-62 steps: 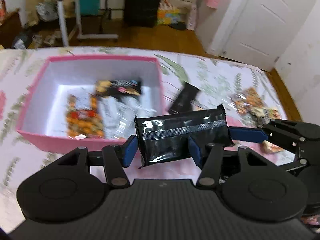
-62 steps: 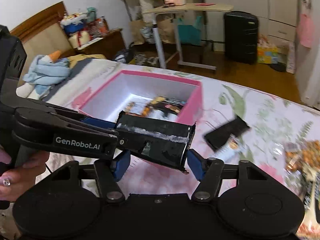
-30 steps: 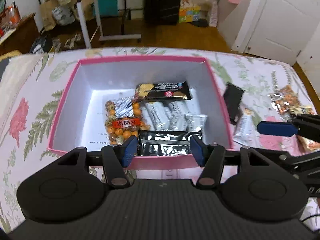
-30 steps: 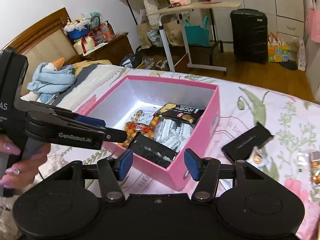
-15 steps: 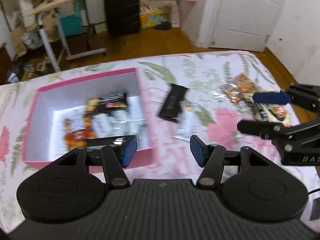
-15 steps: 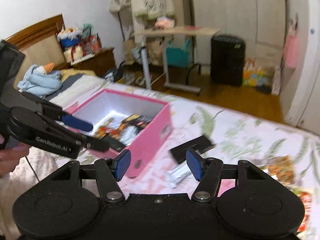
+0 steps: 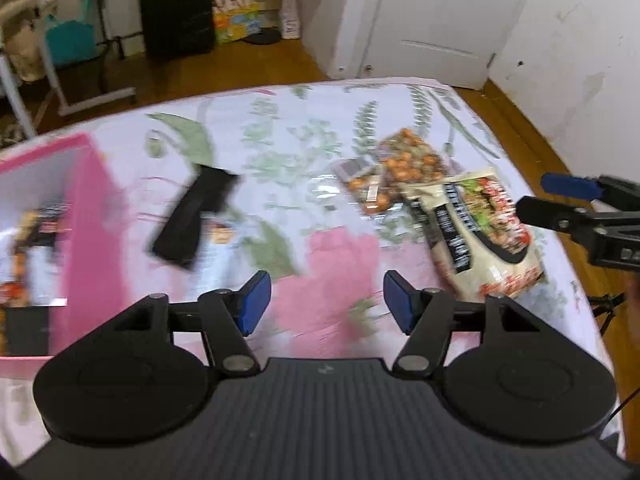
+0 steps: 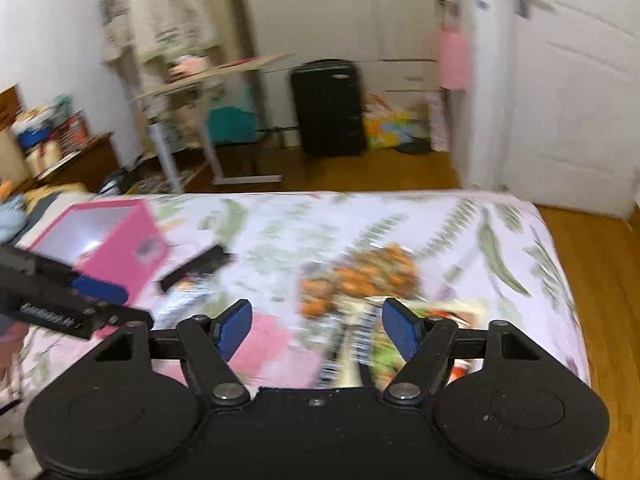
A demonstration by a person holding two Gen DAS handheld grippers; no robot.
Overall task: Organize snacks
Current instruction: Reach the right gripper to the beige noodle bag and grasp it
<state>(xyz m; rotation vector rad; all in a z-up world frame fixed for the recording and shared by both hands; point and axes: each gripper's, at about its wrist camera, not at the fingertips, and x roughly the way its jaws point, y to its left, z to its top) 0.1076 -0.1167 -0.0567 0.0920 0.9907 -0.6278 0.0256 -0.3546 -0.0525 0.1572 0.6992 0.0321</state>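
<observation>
My left gripper (image 7: 326,304) is open and empty above the floral bed cover. The pink box (image 7: 86,216) holding several snack packs sits at its left; it also shows in the right wrist view (image 8: 120,240). A black packet (image 7: 192,216) lies on the cover right of the box, with a small silver packet beside it. A clear bag of orange snacks (image 7: 404,164) and a beige snack bag (image 7: 480,232) lie to the right. My right gripper (image 8: 316,332) is open and empty, above the orange bag (image 8: 360,276). It shows at the left wrist view's right edge (image 7: 560,196).
The bed's right edge (image 8: 568,280) drops to a wooden floor. A black suitcase (image 8: 328,108), a small side table (image 8: 200,80) and a white door (image 8: 572,88) stand beyond the bed. The view is motion-blurred.
The black packet held between both grippers was dropped into the pink box. Both grippers then swung right, away from the box, toward the loose snack bags.
</observation>
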